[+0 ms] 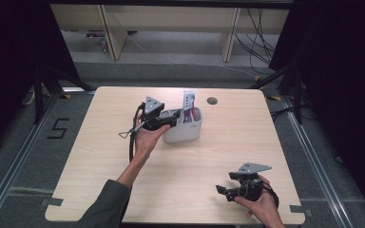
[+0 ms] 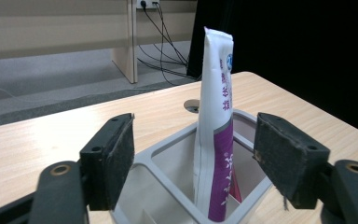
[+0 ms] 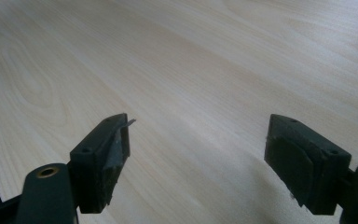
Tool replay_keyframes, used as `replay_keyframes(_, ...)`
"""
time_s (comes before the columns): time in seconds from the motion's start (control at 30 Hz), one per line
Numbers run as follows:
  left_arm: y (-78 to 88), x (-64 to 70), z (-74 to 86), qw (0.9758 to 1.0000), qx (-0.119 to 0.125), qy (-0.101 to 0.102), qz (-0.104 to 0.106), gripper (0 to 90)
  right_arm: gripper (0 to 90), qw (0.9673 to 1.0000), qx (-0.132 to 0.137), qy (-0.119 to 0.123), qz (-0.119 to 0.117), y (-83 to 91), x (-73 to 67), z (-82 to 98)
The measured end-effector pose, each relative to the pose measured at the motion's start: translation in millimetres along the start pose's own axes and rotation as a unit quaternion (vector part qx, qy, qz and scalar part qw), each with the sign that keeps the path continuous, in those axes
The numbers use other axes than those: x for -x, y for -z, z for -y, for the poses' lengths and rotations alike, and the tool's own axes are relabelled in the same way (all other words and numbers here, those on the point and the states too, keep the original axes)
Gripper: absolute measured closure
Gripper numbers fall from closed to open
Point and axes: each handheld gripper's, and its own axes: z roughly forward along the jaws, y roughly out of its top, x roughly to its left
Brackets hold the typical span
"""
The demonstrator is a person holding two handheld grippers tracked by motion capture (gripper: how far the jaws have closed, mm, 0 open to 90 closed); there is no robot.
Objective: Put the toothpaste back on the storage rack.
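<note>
Between the wide-parted jaws of the left gripper [image 2: 193, 163], touching neither pad, a white-and-purple squeeze tube [image 2: 216, 126] stands upright in a grey plastic compartment holder [image 1: 186, 130], while the right gripper [image 3: 196, 158] gapes empty above the pale wooden table [image 3: 191, 70].

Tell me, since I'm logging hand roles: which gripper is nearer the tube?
Left. The left gripper is at the holder, its open fingers either side of the upright tube, not touching. The right gripper sits far off, near the table's near edge.
</note>
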Motion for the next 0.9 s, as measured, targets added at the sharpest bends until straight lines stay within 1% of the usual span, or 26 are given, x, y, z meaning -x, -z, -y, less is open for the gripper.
replay_keyframes(0.07, 2.3, -1.4, -0.5, 1.0000, -0.003, 0.000, 0.000, 27.0, 23.2, 1.0000, 0.001, 0.001, 0.002, -0.2, 0.2, 0.0)
replay_keyframes(0.1, 3.4, -2.2, -0.6, 1.0000, -0.004, 0.002, 0.000, 26.7, 23.2, 1.0000, -0.001, -0.003, 0.000, -0.2, -0.2, 0.1)
replay_keyframes(0.13, 4.6, -3.2, -0.8, 1.0000, -0.005, 0.004, -0.001, 26.4, 23.1, 1.0000, 0.000, -0.001, 0.002, -0.2, 0.1, 0.1)
replay_keyframes(0.17, 5.7, -4.3, -1.0, 1.0000, -0.005, 0.008, 0.000, 26.2, 23.2, 1.0000, -0.001, -0.010, -0.001, -0.2, -0.8, 0.3)
replay_keyframes(0.23, 8.9, -6.5, -1.6, 0.9999, -0.008, 0.010, -0.001, 25.5, 23.1, 1.0000, -0.003, -0.003, -0.005, -0.8, 0.3, 0.0)
replay_keyframes(0.27, 9.7, -7.3, -1.8, 0.9999, -0.008, 0.009, 0.000, 25.0, 23.1, 0.9998, -0.006, -0.021, -0.005, -0.3, -1.6, 0.5)
replay_keyframes(0.3, 10.7, -7.8, -1.8, 0.9999, -0.008, 0.010, 0.000, 24.9, 23.1, 0.9998, -0.003, -0.017, -0.007, -0.8, -1.1, 0.5)
replay_keyframes(0.33, 11.9, -8.4, -1.8, 0.9999, -0.007, 0.009, 0.001, 24.9, 23.1, 0.9997, -0.006, -0.021, -0.010, -1.1, -1.8, 0.4)
replay_keyframes(0.37, 13.6, -9.1, -1.7, 0.9999, -0.008, 0.007, -0.002, 25.0, 23.1, 1.0000, -0.002, 0.000, 0.002, -0.4, 0.9, -0.1)
replay_keyframes(0.4, 15.0, -9.8, -1.2, 0.9999, -0.006, 0.008, -0.002, 24.9, 23.1, 1.0000, -0.002, 0.000, 0.003, -0.6, 0.9, -0.1)
replay_keyframes(0.43, 16.4, -10.6, -0.6, 1.0000, -0.006, 0.007, -0.002, 24.9, 23.1, 1.0000, -0.002, -0.006, -0.001, -1.2, -0.1, 0.3)
replay_keyframes(0.47, 17.3, -11.2, 0.1, 0.9999, -0.007, 0.007, -0.002, 24.9, 23.1, 1.0000, 0.001, 0.005, -0.003, -1.7, 1.4, 0.3)
replay_keyframes(0.6, 21.5, -15.1, 3.8, 0.9999, -0.010, 0.007, -0.004, 24.2, 23.1, 1.0000, 0.000, 0.000, -0.004, -2.1, 0.9, 0.6)
replay_keyframes(0.67, 23.5, -16.7, 5.4, 0.9999, -0.011, 0.009, 0.000, 23.6, 23.1, 1.0000, 0.000, -0.002, -0.005, -2.1, 0.6, 0.5)
replay_keyframes(0.73, 25.9, -17.6, 6.9, 0.9999, -0.012, 0.004, 0.002, 23.3, 23.1, 1.0000, -0.001, -0.001, -0.003, -1.8, 0.9, 0.4)
replay_keyframes(0.8, 29.6, -18.3, 8.5, 0.9999, -0.012, 0.004, 0.000, 22.9, 23.1, 1.0000, 0.000, 0.000, -0.003, -1.9, 1.1, 0.5)
replay_keyframes(0.87, 33.3, -18.9, 10.0, 0.9999, -0.012, 0.005, 0.003, 22.9, 23.1, 1.0000, 0.000, 0.000, 0.004, -1.3, 0.9, 0.5)
replay_keyframes(0.9, 34.3, -18.8, 10.5, 0.9999, -0.011, 0.005, 0.003, 22.9, 23.1, 1.0000, -0.002, -0.007, 0.002, -1.6, -0.2, 0.7)
